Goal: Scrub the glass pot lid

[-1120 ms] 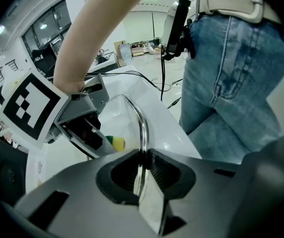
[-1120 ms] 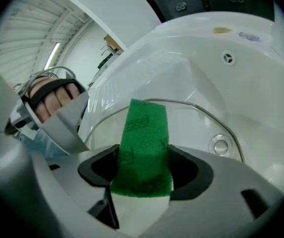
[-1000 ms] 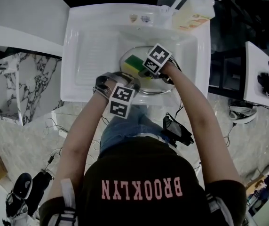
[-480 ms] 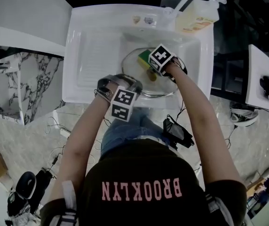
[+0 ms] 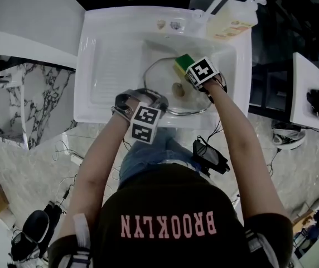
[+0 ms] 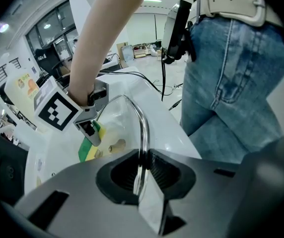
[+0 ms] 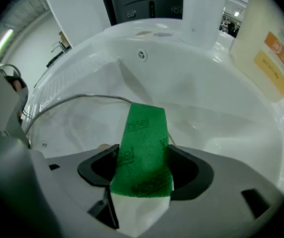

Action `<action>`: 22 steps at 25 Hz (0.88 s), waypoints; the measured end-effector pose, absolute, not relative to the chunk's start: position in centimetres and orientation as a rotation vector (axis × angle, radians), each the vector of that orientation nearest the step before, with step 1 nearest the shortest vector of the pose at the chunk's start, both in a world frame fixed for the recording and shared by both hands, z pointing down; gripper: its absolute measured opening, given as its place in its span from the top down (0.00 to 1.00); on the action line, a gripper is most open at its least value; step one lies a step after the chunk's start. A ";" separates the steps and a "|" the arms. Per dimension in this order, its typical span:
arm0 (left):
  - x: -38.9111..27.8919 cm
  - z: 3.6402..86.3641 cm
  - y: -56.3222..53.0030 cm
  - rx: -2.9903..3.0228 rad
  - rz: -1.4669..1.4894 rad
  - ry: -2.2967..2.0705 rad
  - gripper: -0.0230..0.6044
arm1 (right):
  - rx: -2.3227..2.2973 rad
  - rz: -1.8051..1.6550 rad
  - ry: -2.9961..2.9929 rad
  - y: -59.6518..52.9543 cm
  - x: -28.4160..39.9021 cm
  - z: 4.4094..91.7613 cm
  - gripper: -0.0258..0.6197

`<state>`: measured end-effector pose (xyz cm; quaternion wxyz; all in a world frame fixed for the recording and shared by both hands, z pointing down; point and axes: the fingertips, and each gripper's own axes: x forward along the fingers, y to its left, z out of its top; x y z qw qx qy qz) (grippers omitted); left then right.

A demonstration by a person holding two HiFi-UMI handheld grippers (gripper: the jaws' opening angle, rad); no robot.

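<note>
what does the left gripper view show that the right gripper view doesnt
Only the left gripper view: the person's blue jeans, the right gripper seen from outside with its marker cube, and the left gripper clamped on the metal rim of the round glass pot lid. Only the right gripper view: dark print on the green-faced scrub sponge. Both: lid, sponge, white plastic sink.

Pale marble-veined floor (image 5: 42,166) crossed by thin cables (image 5: 70,147); white side table (image 5: 303,82) at right. Left gripper view: dark-framed windows (image 6: 57,28) and a ceiling light strip (image 6: 153,0).
</note>
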<state>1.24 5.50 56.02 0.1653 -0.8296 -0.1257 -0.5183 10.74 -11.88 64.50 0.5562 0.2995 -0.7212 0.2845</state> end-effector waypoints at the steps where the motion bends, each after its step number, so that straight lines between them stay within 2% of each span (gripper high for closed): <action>1: 1.3 56.0 5.5 -2.362 -1.474 -0.355 0.87 | 0.719 0.677 -1.752 -11.9 10.2 63.9 0.50; 6: 1.1 56.3 5.4 -2.362 -1.467 -0.344 0.87 | 0.705 0.761 -2.033 -10.9 6.0 59.8 0.50; 10: 1.0 56.3 5.3 -2.350 -1.457 -0.342 0.87 | 0.489 0.714 -2.176 -8.0 1.9 57.1 0.50; 16: 1.7 55.7 5.8 -2.395 -1.438 -0.328 0.87 | 0.149 0.639 -2.183 -3.9 -2.1 57.0 0.50; 22: 2.3 55.0 6.2 -2.424 -1.405 -0.302 0.87 | -0.021 0.637 -2.131 -2.7 -3.4 58.8 0.50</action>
